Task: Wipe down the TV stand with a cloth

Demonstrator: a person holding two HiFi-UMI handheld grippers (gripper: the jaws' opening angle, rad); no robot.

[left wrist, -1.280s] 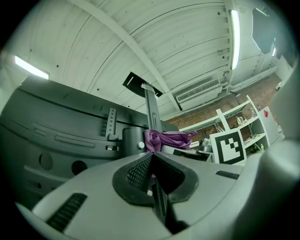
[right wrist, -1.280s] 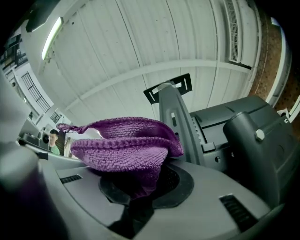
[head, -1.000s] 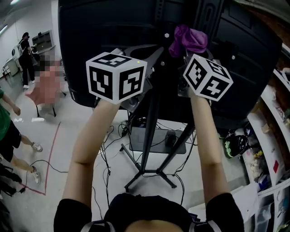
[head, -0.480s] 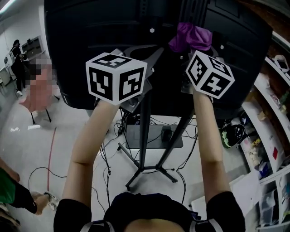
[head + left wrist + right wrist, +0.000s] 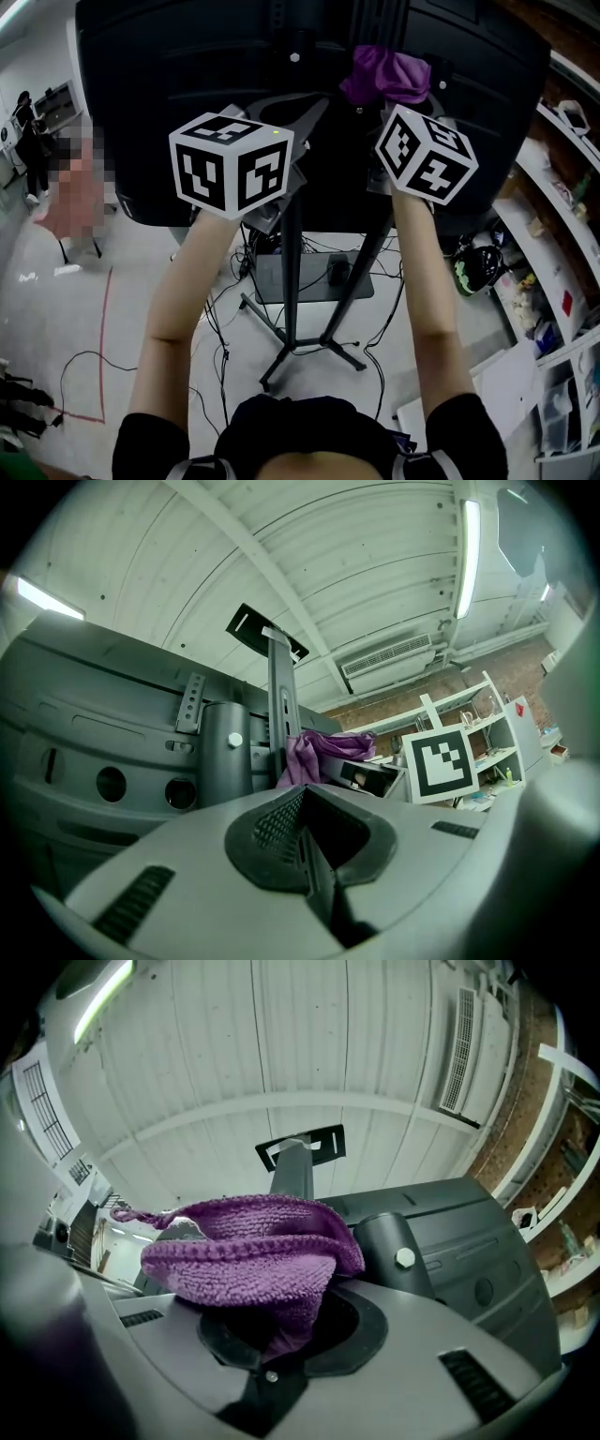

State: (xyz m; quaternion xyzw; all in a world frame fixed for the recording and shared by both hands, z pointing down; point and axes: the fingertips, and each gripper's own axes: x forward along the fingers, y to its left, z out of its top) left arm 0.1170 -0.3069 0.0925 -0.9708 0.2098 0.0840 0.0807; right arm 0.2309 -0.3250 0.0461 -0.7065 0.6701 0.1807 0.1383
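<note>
Both grippers are raised against the black back of the TV (image 5: 187,84) on its stand. My right gripper (image 5: 380,108) is shut on a purple knitted cloth (image 5: 384,77), which bunches over the jaws (image 5: 248,1255) next to the stand's upright column (image 5: 295,1171). My left gripper (image 5: 309,108) is to the left of it, shut with nothing between the jaws (image 5: 302,836). In the left gripper view the cloth (image 5: 314,755) shows beyond the jaws, beside the column (image 5: 279,705). The stand's pole (image 5: 291,272) runs down to splayed legs on the floor.
A grey shelf tray (image 5: 309,281) sits on the stand's pole, with cables (image 5: 225,356) trailing over the floor round its legs. Cluttered shelves (image 5: 562,234) and a helmet (image 5: 473,267) stand at the right. People (image 5: 28,141) are far off at the left, near a red floor line (image 5: 98,347).
Both grippers keep nearly the same place against the TV's back, the cloth still held. The head view has swung a little, and the person in green at the left is now out of sight.
</note>
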